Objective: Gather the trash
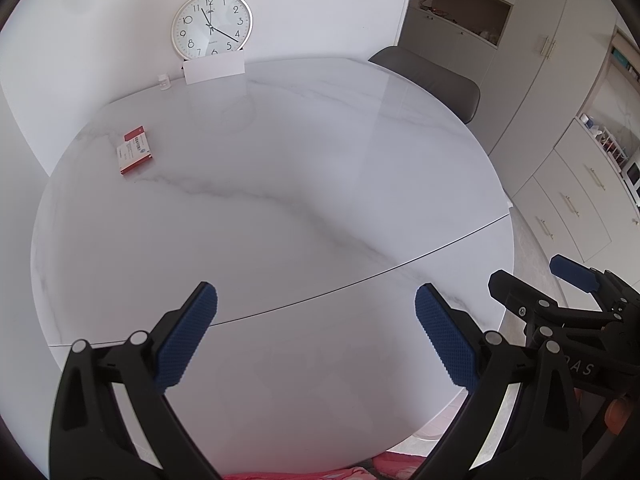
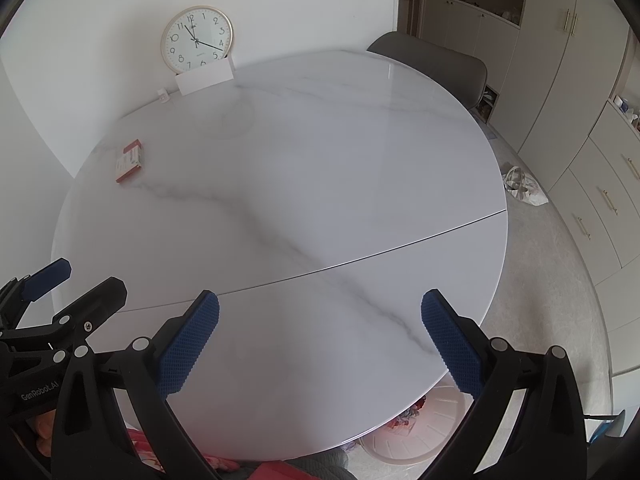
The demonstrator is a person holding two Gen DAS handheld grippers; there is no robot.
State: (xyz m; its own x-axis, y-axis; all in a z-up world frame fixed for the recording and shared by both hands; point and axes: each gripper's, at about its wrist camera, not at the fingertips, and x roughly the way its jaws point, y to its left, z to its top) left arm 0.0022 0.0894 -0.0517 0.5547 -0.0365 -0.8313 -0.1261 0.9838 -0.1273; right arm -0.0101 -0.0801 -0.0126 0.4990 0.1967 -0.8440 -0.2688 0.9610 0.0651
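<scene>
A small red and white box lies flat near the far left rim of the round white marble table; the right wrist view shows the same box. My left gripper hovers open over the near part of the table, nothing between its blue pads. My right gripper is also open and empty, just to the right of the left one. A pale pink bin with colourful scraps inside stands on the floor under the table's near right edge.
A wall clock leans at the table's far edge behind a white card, with a tiny white bottle beside it. A grey chair is at the far side. A plastic bag lies by the cabinets.
</scene>
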